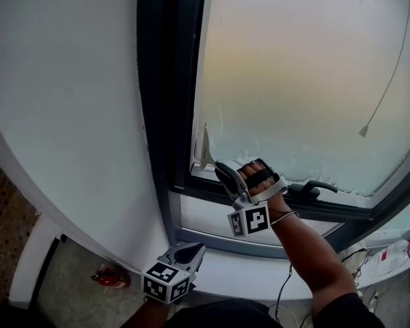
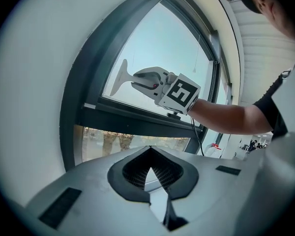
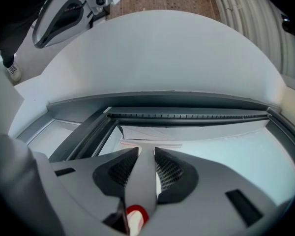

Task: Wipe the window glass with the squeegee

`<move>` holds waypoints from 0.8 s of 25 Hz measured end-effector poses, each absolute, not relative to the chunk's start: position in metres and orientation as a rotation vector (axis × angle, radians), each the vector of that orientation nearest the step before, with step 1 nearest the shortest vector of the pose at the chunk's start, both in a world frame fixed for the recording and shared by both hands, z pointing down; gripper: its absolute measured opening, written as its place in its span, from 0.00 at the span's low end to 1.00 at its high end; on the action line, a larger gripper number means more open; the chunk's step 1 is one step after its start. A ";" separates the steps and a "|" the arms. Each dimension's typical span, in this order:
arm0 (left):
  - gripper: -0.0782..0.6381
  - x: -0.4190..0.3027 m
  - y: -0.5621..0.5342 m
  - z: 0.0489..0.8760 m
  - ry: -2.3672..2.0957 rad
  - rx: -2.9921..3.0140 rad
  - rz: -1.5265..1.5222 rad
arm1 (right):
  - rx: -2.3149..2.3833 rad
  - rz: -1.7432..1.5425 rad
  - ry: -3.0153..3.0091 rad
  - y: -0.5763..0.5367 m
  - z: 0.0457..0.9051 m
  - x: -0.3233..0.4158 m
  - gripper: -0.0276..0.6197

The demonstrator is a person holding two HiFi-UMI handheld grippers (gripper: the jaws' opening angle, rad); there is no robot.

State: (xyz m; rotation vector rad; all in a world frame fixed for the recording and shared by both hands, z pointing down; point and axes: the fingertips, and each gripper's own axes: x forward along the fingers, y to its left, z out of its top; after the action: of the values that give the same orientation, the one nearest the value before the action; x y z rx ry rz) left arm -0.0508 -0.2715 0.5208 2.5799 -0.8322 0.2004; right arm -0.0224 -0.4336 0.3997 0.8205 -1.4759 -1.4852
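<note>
Here, the pale grey plastic squeegee (image 1: 204,147) is at the bottom left corner of the frosted, milky window glass (image 1: 301,80), its blade standing nearly upright close against the dark grey window frame (image 1: 169,115). In my right gripper view its flat handle (image 3: 141,181) runs straight out between the jaws to the blade, and a red and white end piece shows at the near end. The right gripper (image 1: 225,173) has its jaws clenched on that handle, the dark ribbed pads pressing it from both sides, and the person's hand (image 1: 263,183) wraps the grip behind the marker cube. My left gripper view sees the same hold side-on, with the squeegee (image 2: 122,75) reaching out from the right gripper (image 2: 147,77) toward the glass. The left gripper (image 1: 188,253) hangs low, well apart from the pane and below the white sill; its jaws are closed together at the tips with nothing between them. A black window handle (image 1: 314,186) sits on the lower frame rail just right of the hand. A thin cord (image 1: 391,80) hangs in front of the glass at the right. White wall (image 1: 68,115) fills the left.
</note>
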 end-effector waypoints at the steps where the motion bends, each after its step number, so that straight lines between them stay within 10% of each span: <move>1: 0.11 -0.048 -0.271 0.520 -0.834 2.580 0.200 | 0.824 -1.482 -1.477 -0.432 0.401 -0.018 0.19; 20: 0.11 0.018 -0.257 0.509 -0.734 2.573 0.167 | 0.915 -1.425 -1.388 -0.378 0.397 0.110 0.19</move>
State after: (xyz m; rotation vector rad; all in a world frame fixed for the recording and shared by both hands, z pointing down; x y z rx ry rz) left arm 0.0185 -0.2566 0.5089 2.5731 -0.7341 0.1668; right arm 0.1101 -0.3780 0.3969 0.9154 -1.3882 -1.4250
